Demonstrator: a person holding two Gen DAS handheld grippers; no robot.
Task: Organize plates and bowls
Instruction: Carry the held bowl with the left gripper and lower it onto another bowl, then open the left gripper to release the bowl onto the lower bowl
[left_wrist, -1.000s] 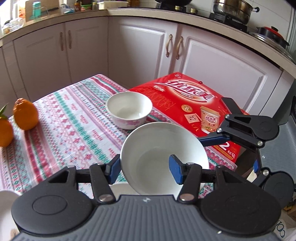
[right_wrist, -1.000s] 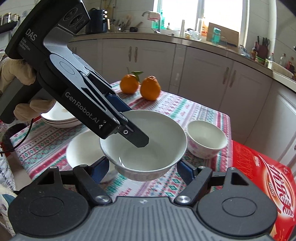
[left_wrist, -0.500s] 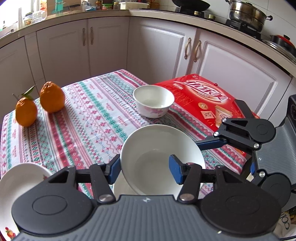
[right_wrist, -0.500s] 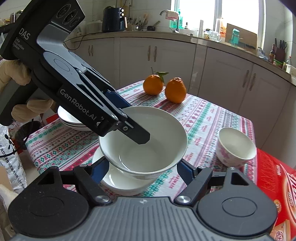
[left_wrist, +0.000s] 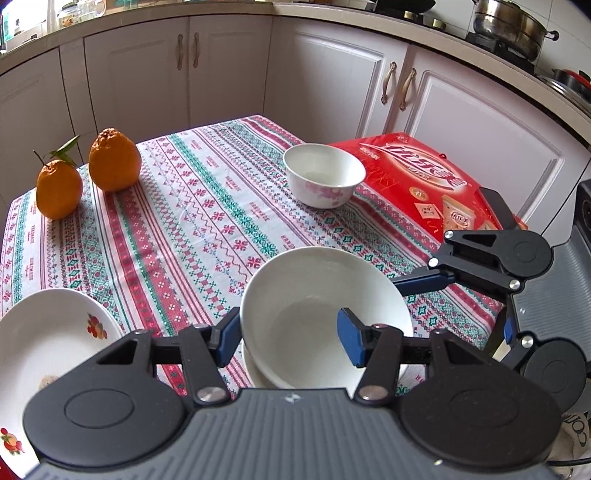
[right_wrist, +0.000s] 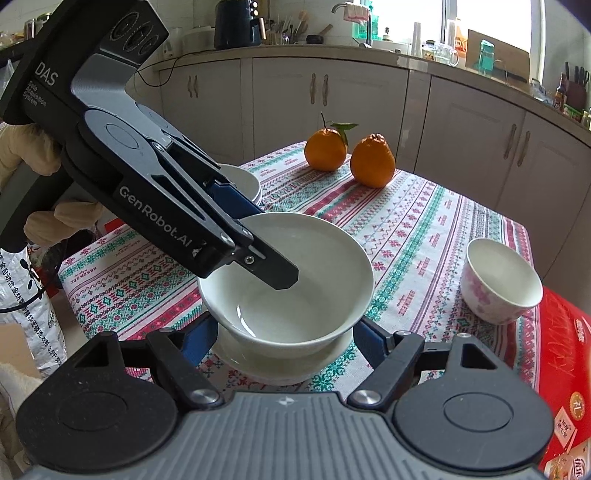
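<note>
Left claw (left_wrist: 288, 338) is clamped on the near rim of the big bowl (left_wrist: 325, 314), 1 pad inside and 1 outside. My right claw (right_wrist: 284, 341) straddles the same bowl low down; its jaws sit at the bowl's sides, but I cannot tell whether the pads press or only flank it.

I judge the step in hand as stacking: the big bowl hangs over another dish (right_wrist: 280, 369) on the tabletop (left_wrist: 207, 221), and I cannot tell whether they already touch. Next move, as I see it: lower it level until it seats, then let go with the left claw and draw both claws clear without tipping the stack.

Only the left view shows the fruit-patterned plate (left_wrist: 48, 343) at the near left. Only the right view shows the gloved hand (right_wrist: 33, 177) on the left claw's handle, and the dish beneath more fully. Both show the small bowl (left_wrist: 323, 175), well apart beside the red box (left_wrist: 424, 177).
</note>
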